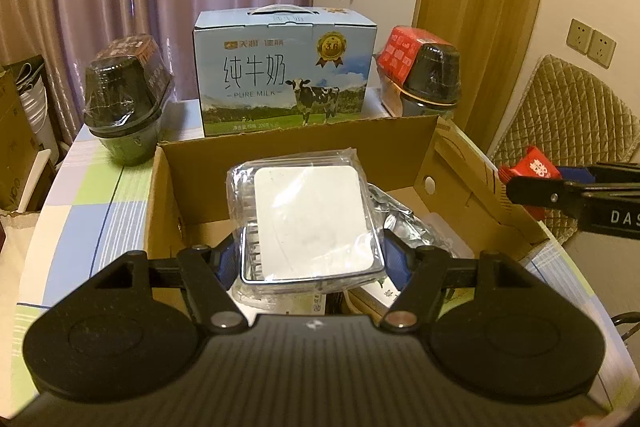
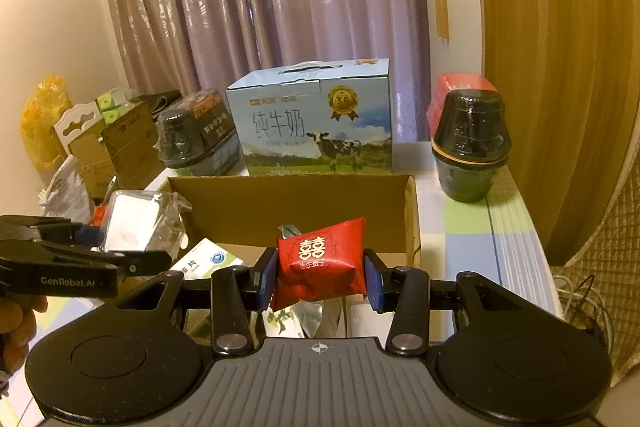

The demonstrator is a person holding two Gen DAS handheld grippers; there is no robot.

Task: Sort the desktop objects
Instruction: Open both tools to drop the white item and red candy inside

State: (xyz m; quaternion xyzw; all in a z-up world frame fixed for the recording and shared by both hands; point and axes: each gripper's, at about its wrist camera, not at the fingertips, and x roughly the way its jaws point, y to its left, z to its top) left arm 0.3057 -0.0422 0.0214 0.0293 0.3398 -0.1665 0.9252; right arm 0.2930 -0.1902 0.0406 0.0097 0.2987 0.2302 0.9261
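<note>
My left gripper (image 1: 312, 259) is shut on a clear plastic case with a white card inside (image 1: 310, 219), held above the open cardboard box (image 1: 296, 135). The case also shows in the right wrist view (image 2: 136, 223). My right gripper (image 2: 320, 277) is shut on a red candy packet with gold characters (image 2: 322, 263), held over the box's near right part (image 2: 412, 223). The packet also shows at the right of the left wrist view (image 1: 534, 169). Inside the box lie a silver foil pouch (image 1: 404, 215) and a white-green medicine box (image 2: 210, 261).
A blue milk carton (image 1: 284, 71) stands behind the box. A dark wrapped bowl pack (image 1: 124, 99) stands at the back left, and a red and black one (image 1: 424, 75) at the back right. A quilted chair (image 1: 572, 119) is beside the table's right edge.
</note>
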